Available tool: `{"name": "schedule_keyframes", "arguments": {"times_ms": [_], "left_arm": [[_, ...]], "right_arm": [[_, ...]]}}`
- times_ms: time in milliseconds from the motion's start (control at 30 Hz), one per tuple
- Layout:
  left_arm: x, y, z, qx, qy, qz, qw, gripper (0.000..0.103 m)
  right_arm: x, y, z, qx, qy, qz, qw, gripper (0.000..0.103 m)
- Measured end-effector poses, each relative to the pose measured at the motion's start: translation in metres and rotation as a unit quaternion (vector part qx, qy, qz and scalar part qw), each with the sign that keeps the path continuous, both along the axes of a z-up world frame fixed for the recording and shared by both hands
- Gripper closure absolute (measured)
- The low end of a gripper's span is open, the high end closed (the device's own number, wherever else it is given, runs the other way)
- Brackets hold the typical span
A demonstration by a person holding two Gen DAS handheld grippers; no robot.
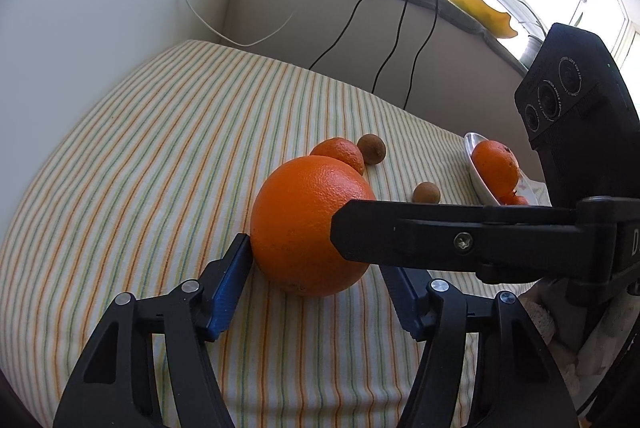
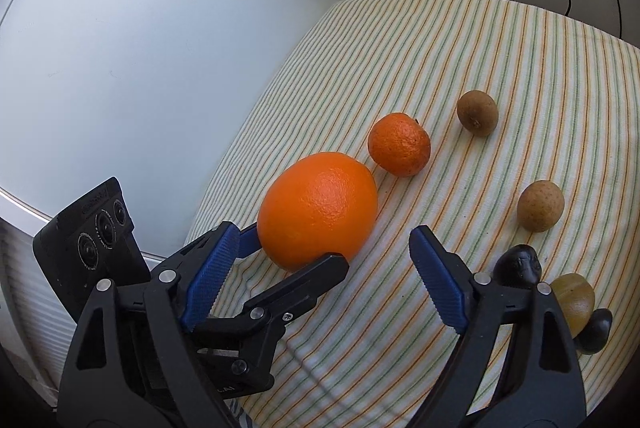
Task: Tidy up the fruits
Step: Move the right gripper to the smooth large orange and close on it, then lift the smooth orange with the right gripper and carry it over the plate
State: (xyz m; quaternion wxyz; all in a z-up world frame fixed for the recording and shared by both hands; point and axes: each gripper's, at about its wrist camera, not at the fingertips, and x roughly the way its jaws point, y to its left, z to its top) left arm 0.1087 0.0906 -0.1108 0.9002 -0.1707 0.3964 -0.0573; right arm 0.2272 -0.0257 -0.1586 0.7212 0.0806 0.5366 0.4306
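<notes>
A large orange (image 1: pixel 308 224) (image 2: pixel 318 207) lies on the striped cloth (image 1: pixel 140 167). My left gripper (image 1: pixel 314 256) has its jaws around the orange, one pad on each side, touching it. In the right wrist view the left gripper (image 2: pixel 296 248) shows the same hold. My right gripper (image 2: pixel 320 252) is open and empty, just in front of the orange. Its finger (image 1: pixel 440 236) crosses the left wrist view. A small mandarin (image 2: pixel 399 143) (image 1: pixel 339 153) lies behind the orange, with two brown kiwis (image 2: pixel 477 112) (image 2: pixel 540 204) further right.
A white dish (image 1: pixel 476 163) at the right holds another orange (image 1: pixel 494 163). Dark plums (image 2: pixel 518 264) and a yellow-green fruit (image 2: pixel 574 298) lie by my right finger. Cables (image 1: pixel 392 39) hang down the back panel. The cloth's left edge drops off beside a white wall.
</notes>
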Motion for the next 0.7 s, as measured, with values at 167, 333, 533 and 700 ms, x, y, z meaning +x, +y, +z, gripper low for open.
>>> {"name": "schedule_keyframes", "arguments": {"times_ms": [167,333,533,700], "left_arm": [[0.0,-0.002,0.0,0.006,-0.001,0.001,1.0,0.039],[-0.002,-0.004,0.001,0.01,-0.008,0.004,0.9999,0.04],[-0.004,-0.012,0.013,0.012,-0.025,0.0,0.9996,0.04],[-0.005,-0.027,0.027,0.025,-0.043,-0.009,0.9987,0.04]], "right_arm": [[-0.001,0.011,-0.007,-0.002,0.011,0.01,1.0,0.032],[-0.003,0.013,-0.006,0.004,0.005,0.016,1.0,0.038],[-0.012,0.003,0.005,0.005,-0.018,0.013,1.0,0.039],[-0.012,-0.016,0.015,0.019,-0.033,0.004,0.999,0.039]]}}
